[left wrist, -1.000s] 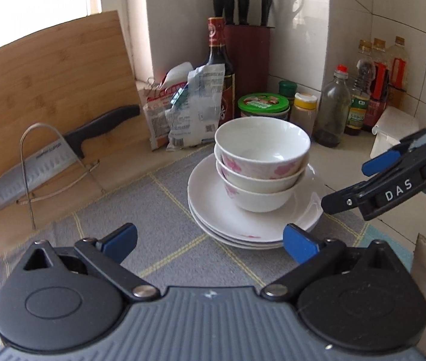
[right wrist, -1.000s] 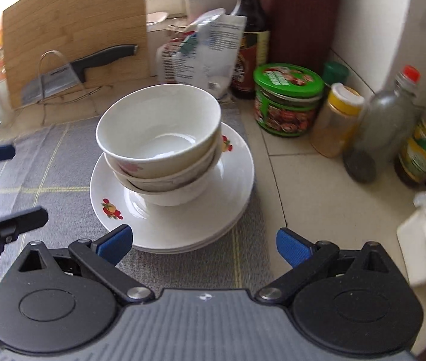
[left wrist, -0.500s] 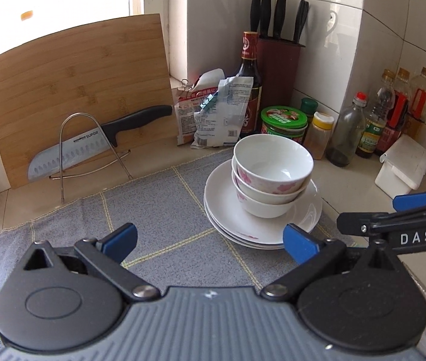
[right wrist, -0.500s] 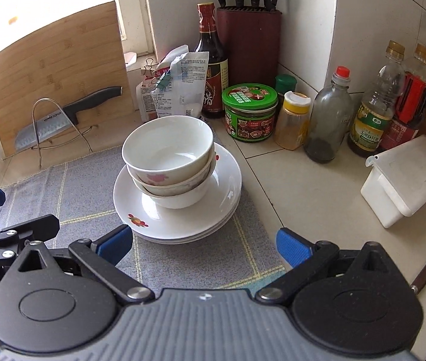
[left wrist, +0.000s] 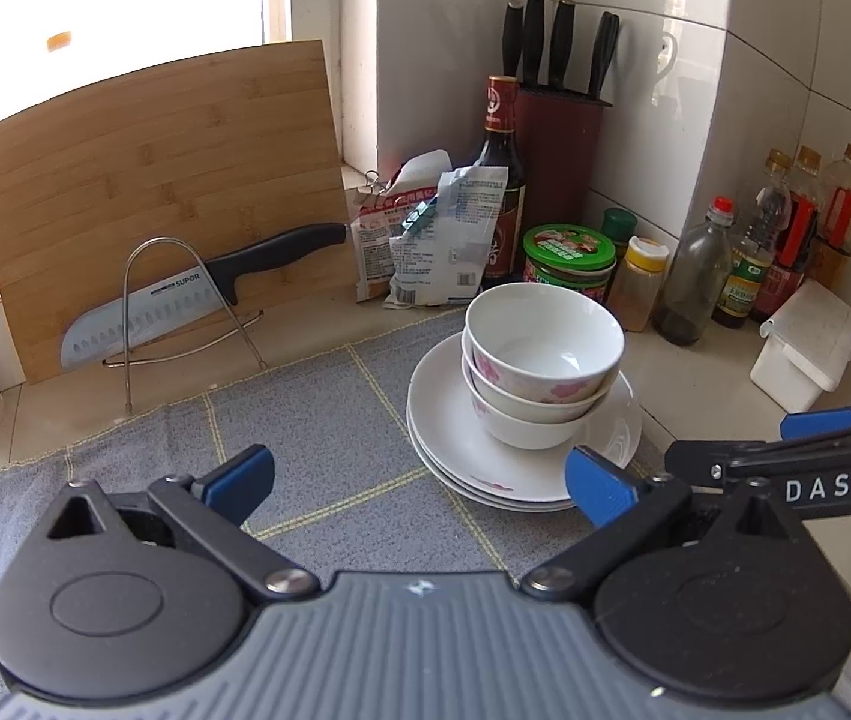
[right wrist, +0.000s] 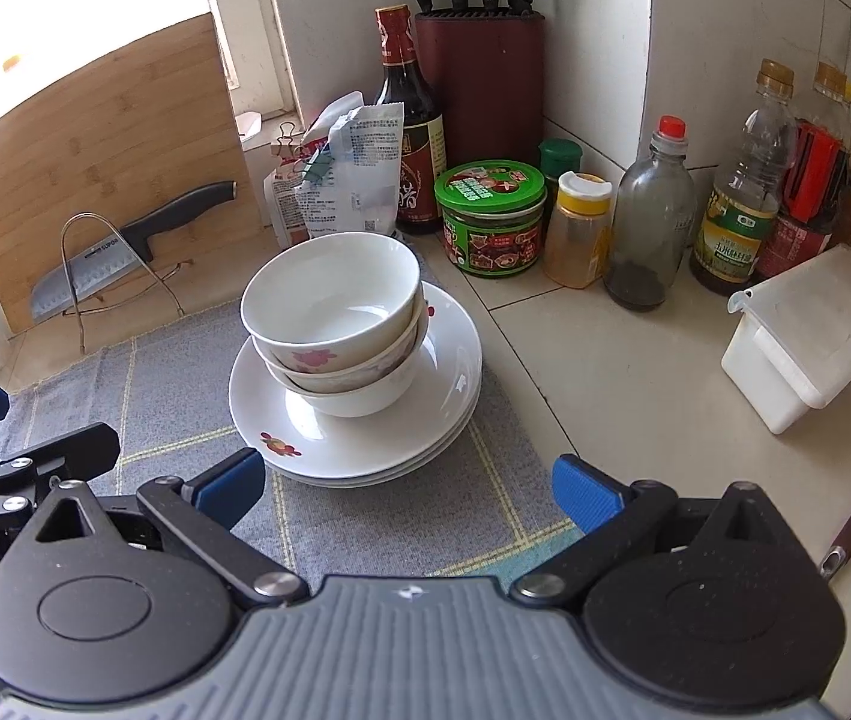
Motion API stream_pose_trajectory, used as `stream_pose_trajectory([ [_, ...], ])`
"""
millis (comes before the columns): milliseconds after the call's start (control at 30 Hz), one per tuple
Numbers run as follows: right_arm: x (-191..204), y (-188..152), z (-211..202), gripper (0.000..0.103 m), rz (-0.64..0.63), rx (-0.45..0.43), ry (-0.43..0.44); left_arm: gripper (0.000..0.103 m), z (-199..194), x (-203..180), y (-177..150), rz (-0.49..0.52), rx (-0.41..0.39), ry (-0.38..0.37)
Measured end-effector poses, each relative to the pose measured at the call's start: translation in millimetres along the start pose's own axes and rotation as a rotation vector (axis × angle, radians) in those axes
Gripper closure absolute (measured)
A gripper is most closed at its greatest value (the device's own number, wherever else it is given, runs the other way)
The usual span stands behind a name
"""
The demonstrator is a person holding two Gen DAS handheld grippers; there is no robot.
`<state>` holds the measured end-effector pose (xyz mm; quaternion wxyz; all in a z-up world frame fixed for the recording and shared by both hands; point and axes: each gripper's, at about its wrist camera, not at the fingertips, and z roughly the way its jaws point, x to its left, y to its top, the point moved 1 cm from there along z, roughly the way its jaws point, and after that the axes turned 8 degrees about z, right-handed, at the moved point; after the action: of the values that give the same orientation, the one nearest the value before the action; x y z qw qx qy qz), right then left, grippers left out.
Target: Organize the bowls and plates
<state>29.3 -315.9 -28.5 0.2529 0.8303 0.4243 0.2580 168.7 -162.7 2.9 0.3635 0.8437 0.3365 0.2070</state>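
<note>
Three white bowls with pink flowers point(left wrist: 539, 354) are nested and stand on a stack of white plates point(left wrist: 455, 450), on a grey checked mat point(left wrist: 305, 438). In the right wrist view the bowls point(right wrist: 335, 312) sit on the plates point(right wrist: 365, 438) straight ahead. My left gripper point(left wrist: 419, 477) is open and empty, held back from the stack, which lies ahead to its right. My right gripper point(right wrist: 404, 489) is open and empty, just short of the plates' near rim. The right gripper's fingers point(left wrist: 785, 456) show at the right edge of the left wrist view.
A bamboo cutting board point(left wrist: 155, 198) leans at the back left with a knife point(left wrist: 185, 306) on a wire rack. A knife block point(left wrist: 557, 150), sauce bottle point(left wrist: 500, 180), packets, green-lidded jar point(right wrist: 488, 216), bottles point(right wrist: 647, 222) and a white plastic box point(right wrist: 809, 330) crowd the back and right.
Both grippers have pulled back and up from the stack, which now looks smaller and farther off. The bowls and plates have not moved. Both grippers stay open.
</note>
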Motion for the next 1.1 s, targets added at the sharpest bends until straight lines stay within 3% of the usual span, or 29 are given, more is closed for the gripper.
stream_pose_trajectory([
  [1100, 2.5, 2.2, 1.5, 0.000, -0.026, -0.009, -0.024, 0.001, 3.3, -0.4, 3.8, -0.003, -0.003, 0.009],
])
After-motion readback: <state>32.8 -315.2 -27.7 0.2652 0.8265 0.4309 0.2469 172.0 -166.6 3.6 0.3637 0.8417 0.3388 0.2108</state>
